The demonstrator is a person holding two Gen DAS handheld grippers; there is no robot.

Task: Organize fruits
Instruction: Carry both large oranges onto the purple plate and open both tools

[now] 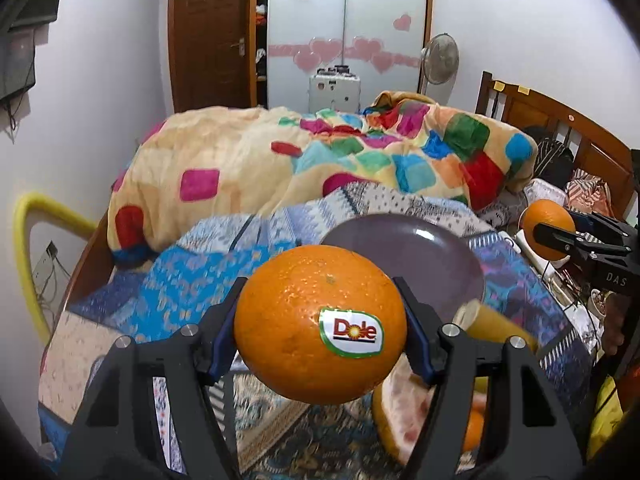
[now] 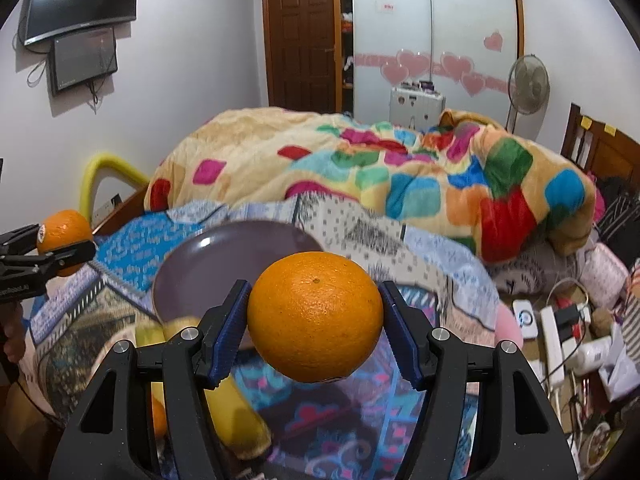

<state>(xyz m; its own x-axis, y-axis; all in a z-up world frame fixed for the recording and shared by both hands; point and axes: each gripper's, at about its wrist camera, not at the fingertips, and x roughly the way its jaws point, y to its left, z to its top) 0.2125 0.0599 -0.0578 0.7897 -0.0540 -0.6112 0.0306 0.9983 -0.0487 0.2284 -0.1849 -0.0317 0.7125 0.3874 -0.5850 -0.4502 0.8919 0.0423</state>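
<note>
Left wrist view: left gripper (image 1: 320, 322) is pinching a stickered orange (image 1: 320, 324) between its blue pads, Dole label facing the camera, fruit lifted above the patterned bed cover (image 1: 192, 276). A purple plate (image 1: 416, 252) is lying on the cover just beyond the orange. A yellow banana (image 1: 496, 326) is lying beside the plate's near rim, and a cut grapefruit piece (image 1: 400, 412) is resting on the cover below the gripper. Toward the right edge of the bed, the right gripper (image 1: 560, 240) is clamping a plain orange (image 1: 546, 224).

Right wrist view: right gripper (image 2: 315, 316) is squeezing the plain orange (image 2: 315, 316) from both sides, held above the cover (image 2: 440, 272). The plate (image 2: 224, 264) is sitting behind and left of it, the banana (image 2: 236, 408) running from the plate's near rim toward the camera. Near the left edge of the bed, the left gripper (image 2: 52, 254) is holding the stickered orange (image 2: 64, 232). A colourful blanket (image 2: 400, 168) is covering the far half of the bed.
</note>
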